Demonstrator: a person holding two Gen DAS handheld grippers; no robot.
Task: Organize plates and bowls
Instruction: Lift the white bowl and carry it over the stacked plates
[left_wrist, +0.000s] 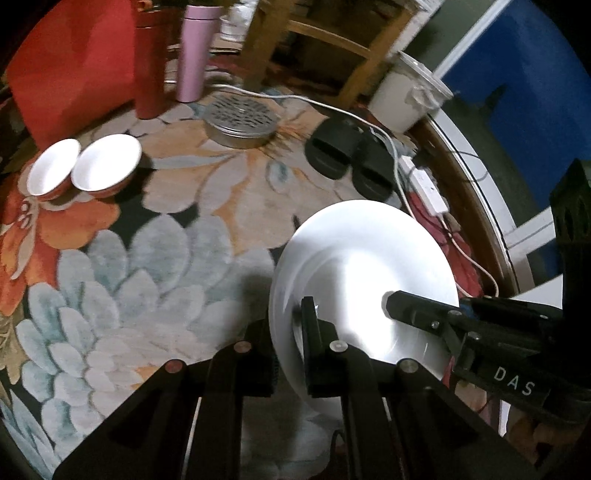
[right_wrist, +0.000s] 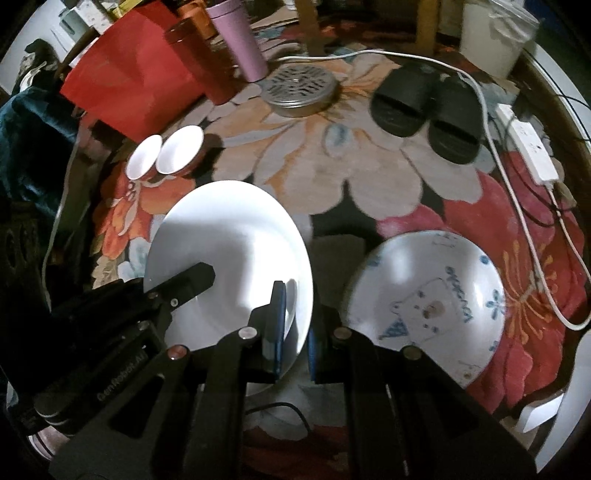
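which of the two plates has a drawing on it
The patterned plate lying on the rug at the right of the right wrist view, with blue doodles and lettering. The plain white plate held between both grippers has no decoration.

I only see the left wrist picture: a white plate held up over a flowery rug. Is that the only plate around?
Observer: No. A second plate, with a blue cartoon drawing, lies on the rug beside the white plate.
Operator: What holds the white one's other side?
Observer: The right hand-held gripper pinches its rim between blue-padded fingers.
Operator: Anything left of the red bag?
Observer: A dark teal cloth.
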